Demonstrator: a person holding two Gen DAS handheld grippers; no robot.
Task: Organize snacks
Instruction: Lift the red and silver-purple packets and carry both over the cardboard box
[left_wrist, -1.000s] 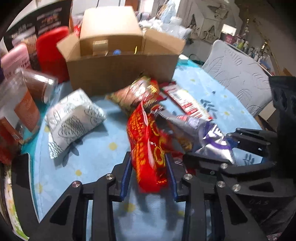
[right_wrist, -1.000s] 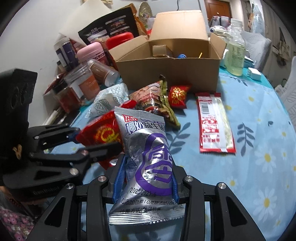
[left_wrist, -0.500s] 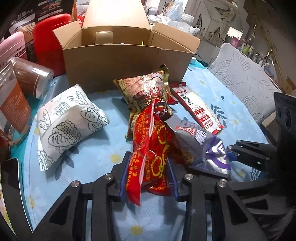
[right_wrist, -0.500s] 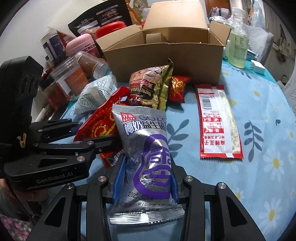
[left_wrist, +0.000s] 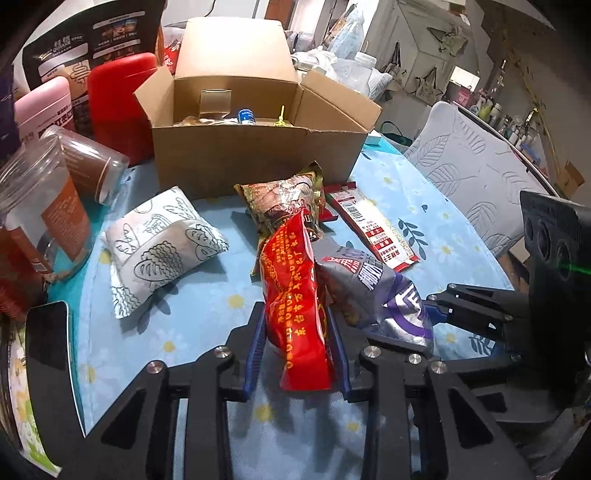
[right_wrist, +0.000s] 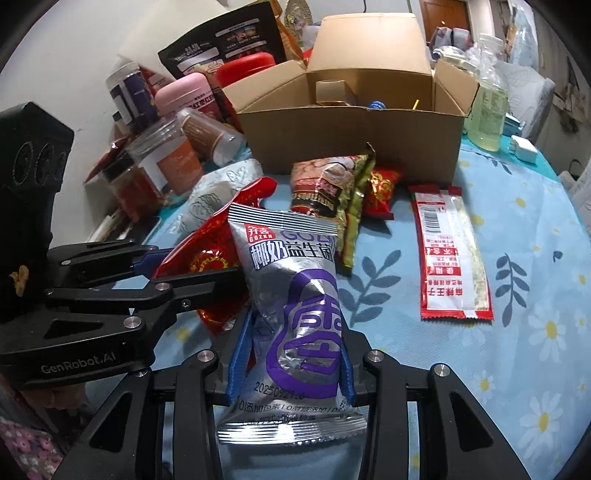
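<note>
Two snack packets hang pinched above a tabletop (left_wrist: 192, 317) draped in pale blue cloth printed with daisies and leaves. The left hand-held gripper (left_wrist: 295, 354), its blue pads pressed onto a glossy red packet (left_wrist: 295, 295) with gold lettering, holds that crinkled wrapper upright and clear of the cloth. Just beside it the right hand-held gripper (right_wrist: 290, 363) clamps a silver foil packet (right_wrist: 295, 302) marked in purple, its crimped bottom seam hanging below the pads. Behind them stands an open cardboard box (left_wrist: 258, 155), plain brown with its flaps raised, and in front of the box lie a wrinkled brown-and-gold bag (left_wrist: 284, 199), a long flat red-and-white sachet (left_wrist: 373, 229) and a soft white pouch with black line drawings (left_wrist: 162, 243). Clear plastic jars (left_wrist: 40, 206) and a red canister (left_wrist: 122, 99) crowd the left edge. The left wrist view alone looks down into the box and shows a dark phone (left_wrist: 46, 343) at the cloth's near corner and a quilted chair back (left_wrist: 480, 184); only the right wrist view shows a small red packet (right_wrist: 382, 192) beside the brown bag and a bottle of pale yellow liquid (right_wrist: 485, 114) right of the box.
</note>
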